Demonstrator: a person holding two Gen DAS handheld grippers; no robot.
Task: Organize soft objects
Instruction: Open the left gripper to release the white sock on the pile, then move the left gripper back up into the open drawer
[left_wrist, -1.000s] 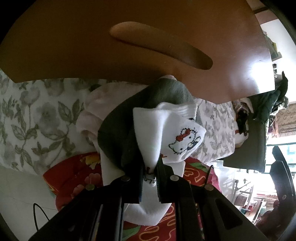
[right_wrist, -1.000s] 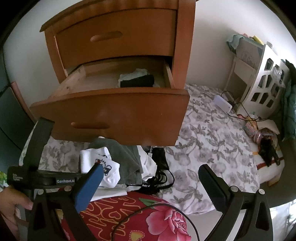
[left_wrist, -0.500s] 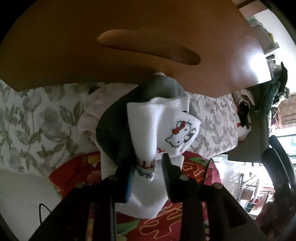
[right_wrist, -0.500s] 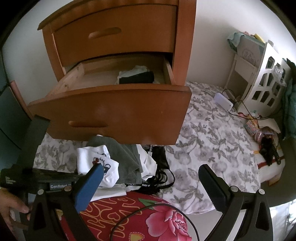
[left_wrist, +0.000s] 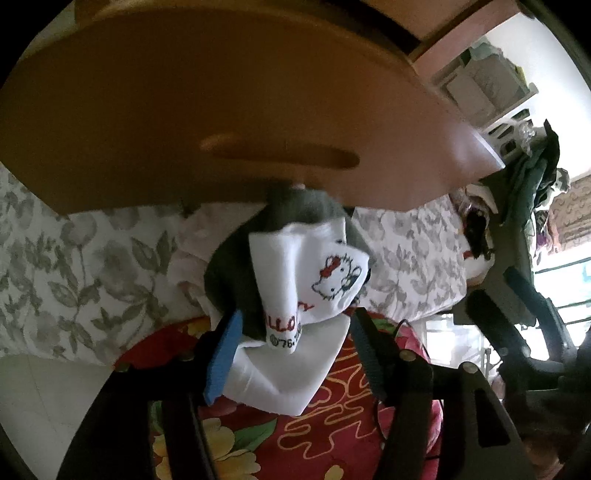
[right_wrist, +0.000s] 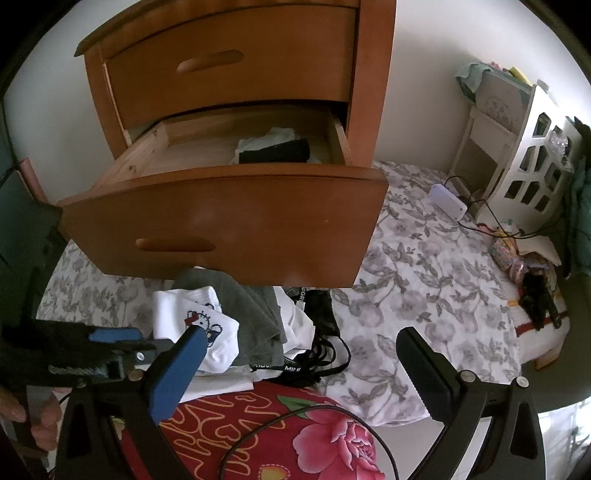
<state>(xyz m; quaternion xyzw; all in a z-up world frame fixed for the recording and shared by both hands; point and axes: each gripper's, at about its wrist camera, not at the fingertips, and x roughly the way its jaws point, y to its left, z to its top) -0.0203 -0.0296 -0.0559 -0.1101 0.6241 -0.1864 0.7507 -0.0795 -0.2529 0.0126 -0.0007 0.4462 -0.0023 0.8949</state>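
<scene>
Left claw (left_wrist: 295, 332): I see its jaws just opened and parted; the white cartoon-cat sock (left_wrist: 310, 280) lies between them, pads clear of it.
Sock position: on the grey garment (left_wrist: 236, 273), top of the clothes pile on the bed (left_wrist: 74, 266), below the open drawer (right_wrist: 221, 221).
Right claw (right_wrist: 299, 369): I see it spread wide, empty, above the red floral cloth (right_wrist: 325, 435).
Drawer contents: a dark folded item (right_wrist: 273, 151) at the back.

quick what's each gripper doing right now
left gripper: jaws just opening, white sock between them, not pressed
right gripper: open, holding nothing
</scene>
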